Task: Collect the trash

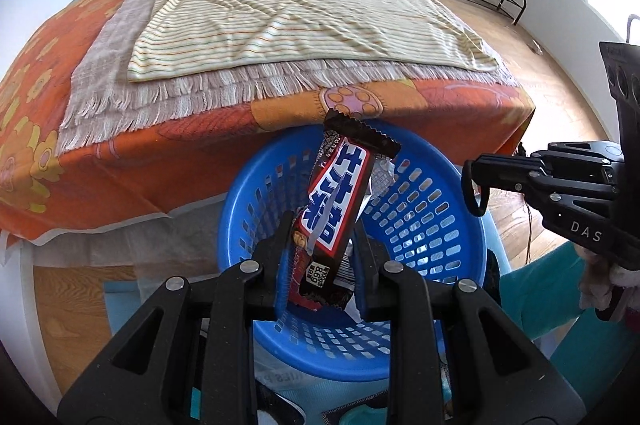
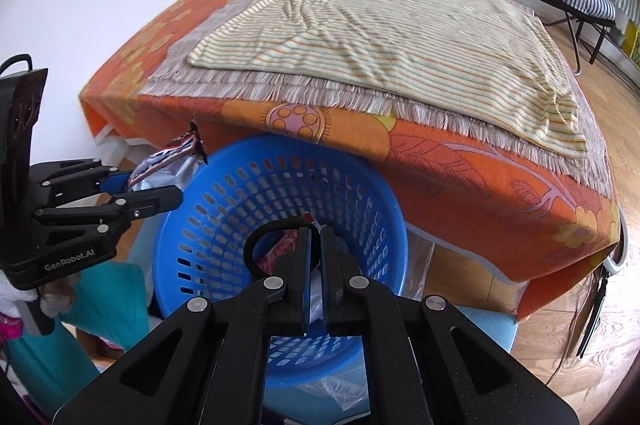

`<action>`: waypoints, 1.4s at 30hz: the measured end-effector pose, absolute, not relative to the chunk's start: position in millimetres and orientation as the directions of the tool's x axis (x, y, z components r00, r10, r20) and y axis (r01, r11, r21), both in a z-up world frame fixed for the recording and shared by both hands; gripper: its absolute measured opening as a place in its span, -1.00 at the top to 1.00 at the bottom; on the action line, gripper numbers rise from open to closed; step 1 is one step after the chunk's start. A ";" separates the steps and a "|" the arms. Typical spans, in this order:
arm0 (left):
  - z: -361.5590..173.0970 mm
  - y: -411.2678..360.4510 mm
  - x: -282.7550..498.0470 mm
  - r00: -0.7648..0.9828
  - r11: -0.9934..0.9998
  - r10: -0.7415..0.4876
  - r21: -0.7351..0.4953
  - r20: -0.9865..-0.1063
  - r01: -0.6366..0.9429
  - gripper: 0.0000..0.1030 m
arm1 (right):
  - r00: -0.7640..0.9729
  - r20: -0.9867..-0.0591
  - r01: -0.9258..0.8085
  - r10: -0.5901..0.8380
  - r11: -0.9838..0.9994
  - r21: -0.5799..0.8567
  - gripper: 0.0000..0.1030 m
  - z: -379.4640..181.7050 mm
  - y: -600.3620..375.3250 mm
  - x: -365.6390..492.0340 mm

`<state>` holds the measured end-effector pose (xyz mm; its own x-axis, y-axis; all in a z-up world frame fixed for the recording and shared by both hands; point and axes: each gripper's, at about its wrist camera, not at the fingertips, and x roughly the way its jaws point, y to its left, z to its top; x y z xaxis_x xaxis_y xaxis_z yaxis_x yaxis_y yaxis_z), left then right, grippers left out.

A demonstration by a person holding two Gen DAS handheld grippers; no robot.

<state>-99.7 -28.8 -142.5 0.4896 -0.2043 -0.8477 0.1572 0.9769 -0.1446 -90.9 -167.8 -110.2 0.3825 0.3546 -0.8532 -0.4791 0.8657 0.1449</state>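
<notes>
Basket [image 1: 432, 209] before bed [image 1: 120, 161]

- The candy wrapper [image 1: 338, 201] has its lower end hidden between the left gripper [image 1: 320, 257] fingers; its small print is too fine to read.
- The blue basket [image 1: 432, 209] is partly hidden: the gripper bodies cover its near rim, the orange tablecloth [image 1: 120, 153] its far rim.
- Inside the basket, the right wrist view shows red and white scraps [image 2: 282, 249] mostly covered by the right gripper [image 2: 316, 265]; what they are cannot be told.

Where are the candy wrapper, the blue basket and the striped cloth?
candy wrapper [image 1: 334, 201]: left wrist view, on its red and white label.
blue basket [image 2: 224, 221]: right wrist view, on its slotted inner wall.
striped cloth [image 1: 288, 13]: left wrist view, on its middle.
</notes>
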 end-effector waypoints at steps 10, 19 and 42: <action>-149.1 -31.3 -98.2 0.473 0.977 -0.200 -0.141 -0.858 0.157 0.25 | 0.358 -0.868 -0.481 0.344 0.865 0.144 0.90 -116.8 -165.6 -90.1; -148.8 -32.7 -97.5 0.480 0.979 -0.189 -0.128 -0.857 0.158 -0.07 | 0.348 -0.870 -0.478 0.348 0.864 0.155 0.29 -119.7 -164.8 -89.7; -146.7 -22.7 -93.4 0.499 0.989 -0.143 -0.110 -0.855 0.095 -0.50 | 0.361 -0.877 -0.441 0.317 0.887 0.138 -0.02 -117.7 -169.9 -84.2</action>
<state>-93.4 -22.7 -146.7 0.4988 -0.1431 -0.8549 0.0955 0.9893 -0.1099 -84.2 -169.9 -117.7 0.3614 0.3168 -0.8769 -0.4414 0.8866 0.1384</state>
